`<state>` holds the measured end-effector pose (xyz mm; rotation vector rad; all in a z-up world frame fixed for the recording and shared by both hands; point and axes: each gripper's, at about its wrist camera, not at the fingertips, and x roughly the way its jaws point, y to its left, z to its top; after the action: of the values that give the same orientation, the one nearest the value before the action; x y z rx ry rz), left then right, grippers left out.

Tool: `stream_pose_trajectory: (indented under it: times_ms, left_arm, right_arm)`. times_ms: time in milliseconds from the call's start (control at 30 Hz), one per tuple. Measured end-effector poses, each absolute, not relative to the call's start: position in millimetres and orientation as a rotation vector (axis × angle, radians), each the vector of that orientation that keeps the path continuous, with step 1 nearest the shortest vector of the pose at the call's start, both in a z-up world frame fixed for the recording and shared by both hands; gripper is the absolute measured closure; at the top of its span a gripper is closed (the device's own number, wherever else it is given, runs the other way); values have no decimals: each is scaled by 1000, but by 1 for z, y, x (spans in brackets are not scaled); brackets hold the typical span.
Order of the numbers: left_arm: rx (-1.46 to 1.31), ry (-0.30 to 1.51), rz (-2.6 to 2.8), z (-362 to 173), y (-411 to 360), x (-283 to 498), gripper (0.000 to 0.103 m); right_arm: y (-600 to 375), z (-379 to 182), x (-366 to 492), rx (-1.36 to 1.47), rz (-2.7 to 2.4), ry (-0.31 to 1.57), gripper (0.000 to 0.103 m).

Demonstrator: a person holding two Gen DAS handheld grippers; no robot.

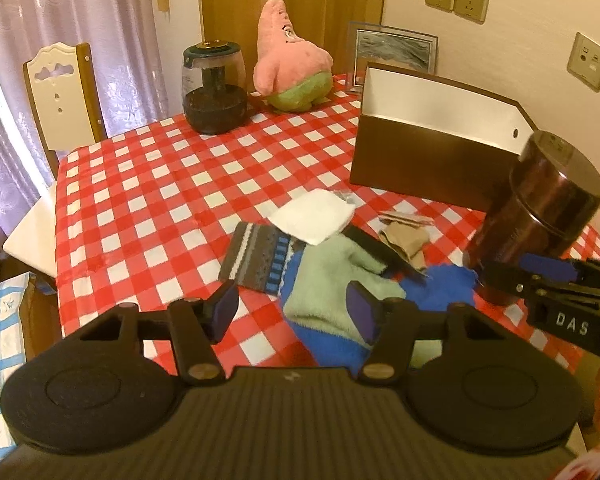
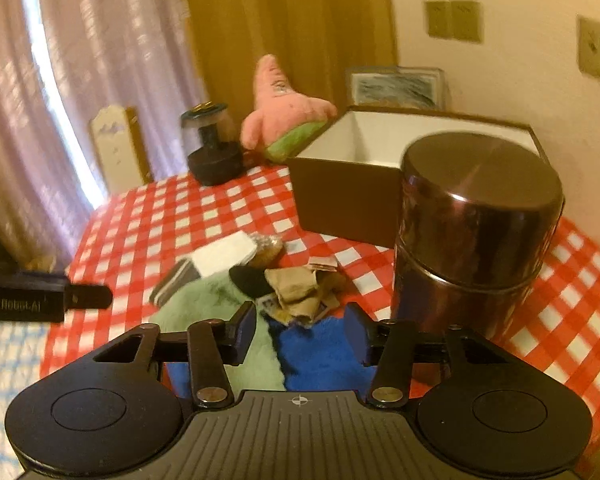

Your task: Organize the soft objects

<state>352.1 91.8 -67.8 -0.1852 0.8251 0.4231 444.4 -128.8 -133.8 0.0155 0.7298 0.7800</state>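
Red-and-white checked tablecloth [image 2: 204, 216] over the table, picture blurred. Near the bottom, right gripper [image 2: 300, 334] with jaws apart, nothing pressed between the pads, above a blue towel [image 2: 320, 354] and a pale green cloth [image 2: 204, 300]. Just beyond, crumpled tan fabric [image 2: 296, 290], a black sock [image 2: 250, 280], a striped sock [image 2: 176, 280] and a white folded cloth [image 2: 224, 256] heaped close together. At right, a dark round canister [image 2: 476, 224] standing upright before an open brown box [image 2: 348, 196]. Farther back, a pink plush toy [image 2: 284, 108] beside a dark glass jar [image 2: 214, 152]. At left edge, tip of the left gripper [image 2: 88, 296].
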Motion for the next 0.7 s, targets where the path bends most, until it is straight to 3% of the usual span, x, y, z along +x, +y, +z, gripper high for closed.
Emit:
stream_pose_trajectory:
  times_ms: [433, 700]
  left_arm:
    - [-183, 877, 367, -98, 139, 422, 49]
    - [-364, 904, 299, -129, 170, 447, 49]
  right_arm:
    - [-109, -158, 507, 471, 532, 848, 56]
    - [-96, -178, 517, 492, 467, 861, 57]
